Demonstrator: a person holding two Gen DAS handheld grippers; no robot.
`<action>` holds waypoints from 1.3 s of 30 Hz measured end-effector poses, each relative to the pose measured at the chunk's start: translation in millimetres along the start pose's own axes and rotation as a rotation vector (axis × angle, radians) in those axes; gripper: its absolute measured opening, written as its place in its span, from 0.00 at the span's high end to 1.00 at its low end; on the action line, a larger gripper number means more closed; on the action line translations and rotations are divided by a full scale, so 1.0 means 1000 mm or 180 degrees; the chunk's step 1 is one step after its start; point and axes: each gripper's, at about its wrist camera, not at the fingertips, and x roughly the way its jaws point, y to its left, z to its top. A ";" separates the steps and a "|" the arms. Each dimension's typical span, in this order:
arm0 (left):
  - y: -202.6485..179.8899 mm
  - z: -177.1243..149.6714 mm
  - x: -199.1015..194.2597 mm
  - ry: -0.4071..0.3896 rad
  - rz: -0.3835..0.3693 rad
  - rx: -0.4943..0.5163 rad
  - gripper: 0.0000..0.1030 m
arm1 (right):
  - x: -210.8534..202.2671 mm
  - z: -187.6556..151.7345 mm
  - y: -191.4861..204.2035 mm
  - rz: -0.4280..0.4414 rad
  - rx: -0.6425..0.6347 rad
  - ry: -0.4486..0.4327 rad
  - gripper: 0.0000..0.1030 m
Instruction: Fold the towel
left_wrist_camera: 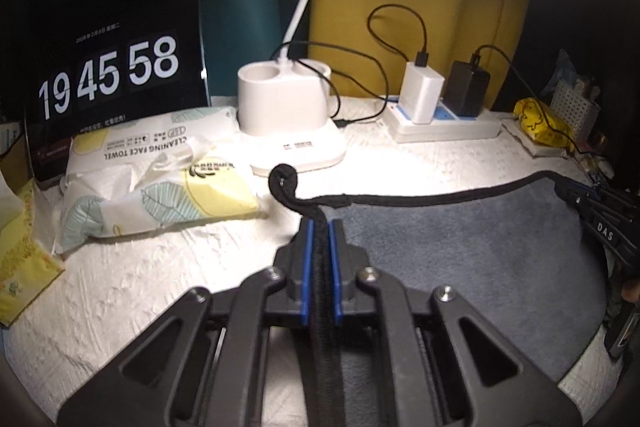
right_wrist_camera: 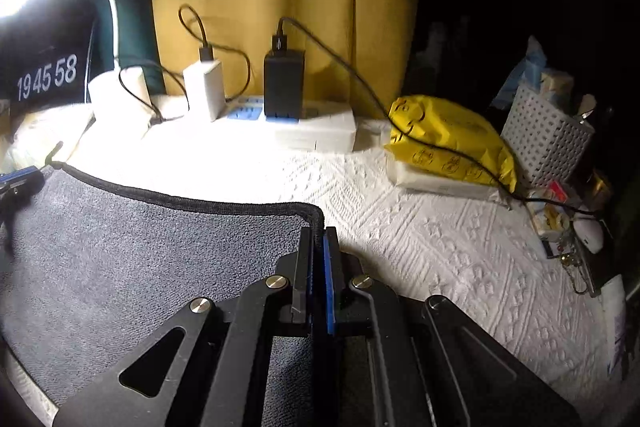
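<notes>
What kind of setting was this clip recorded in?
Probably a home desk or bedside table at night: a white desk lamp with a cup-shaped base, a white power strip holding chargers, and a dark tablet showing a flip clock.

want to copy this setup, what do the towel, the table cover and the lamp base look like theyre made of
Towel: soft grey fabric, probably microfibre, with a short matte nap and a stitched black hem.
Table cover: white, embossed with a raised pattern; quilted cloth or paper towel, hard to tell.
Lamp base: smooth white plastic by its look, moulded with rounded edges.
</notes>
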 end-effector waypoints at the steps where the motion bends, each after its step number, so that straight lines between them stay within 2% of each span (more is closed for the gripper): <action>1: 0.001 0.000 0.003 0.0040 0.0001 -0.0012 0.92 | 0.003 0.000 0.000 0.0002 0.0003 0.0047 0.95; 11: 0.005 -0.003 0.029 0.0436 0.0134 -0.0085 0.89 | 0.018 0.000 -0.001 0.0033 0.0026 0.0299 0.95; 17: 0.003 -0.003 0.030 0.0454 0.0178 -0.0050 0.88 | 0.029 0.001 0.002 0.0024 0.0025 0.0451 0.95; 18: 0.003 -0.002 0.030 0.0456 0.0185 -0.0048 0.86 | 0.029 0.001 0.003 0.0015 0.0016 0.0458 0.95; 21: 0.005 0.002 0.033 0.0458 0.0276 -0.0065 0.73 | 0.031 0.002 0.005 0.0003 -0.0001 0.0475 0.95; 24: 0.006 0.002 0.022 0.0365 0.0395 -0.0040 0.64 | 0.031 0.003 0.007 0.0000 -0.0002 0.0477 0.95; 26: 0.005 0.002 0.015 0.0307 0.0447 -0.0020 0.53 | 0.031 0.003 0.007 -0.0012 -0.0016 0.0476 0.94; 28: 0.005 0.003 0.009 0.0254 0.0474 -0.0004 0.51 | 0.032 0.003 0.009 -0.0024 -0.0022 0.0469 0.93; 34: 0.009 0.004 -0.011 0.0122 0.0483 -0.0128 0.48 | 0.026 0.004 0.005 -0.0109 0.0021 0.0423 0.77; 35: 0.009 0.003 -0.015 0.0121 0.0466 -0.0153 0.44 | 0.024 0.005 0.005 -0.0132 0.0024 0.0414 0.69; 37: 0.008 0.001 -0.021 0.0104 0.0387 -0.0207 0.22 | 0.021 0.006 0.005 -0.0142 0.0027 0.0401 0.58; 39: 0.006 -0.001 -0.026 0.0066 0.0379 -0.0238 0.18 | 0.017 0.006 0.005 -0.0094 0.0029 0.0368 0.49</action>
